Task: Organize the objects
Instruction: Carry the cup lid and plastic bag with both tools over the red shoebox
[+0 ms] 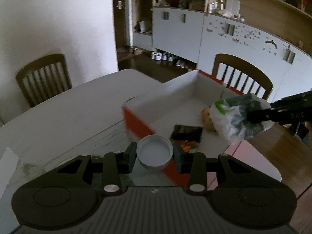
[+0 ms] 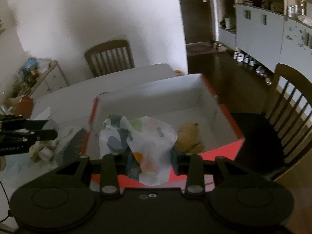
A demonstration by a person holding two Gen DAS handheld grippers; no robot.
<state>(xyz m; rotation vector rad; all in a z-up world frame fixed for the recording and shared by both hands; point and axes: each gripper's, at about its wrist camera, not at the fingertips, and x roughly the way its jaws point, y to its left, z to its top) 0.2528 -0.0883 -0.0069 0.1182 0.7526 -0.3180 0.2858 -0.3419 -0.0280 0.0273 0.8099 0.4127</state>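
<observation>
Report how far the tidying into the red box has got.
Done: a brown soft toy and a dark packet lie in the red box. In hand: the left claw grips a white lid; the right claw holds a plastic bag. Left: blurred clutter beside the box.

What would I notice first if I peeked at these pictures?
Probably the big red box with white insides, sitting on the table, with a brown teddy in its corner. Then the two grippers, each carrying something: the left gripper pinches a grey lid near the box's edge, and the right gripper holds a crinkly plastic bag over the box.
</observation>
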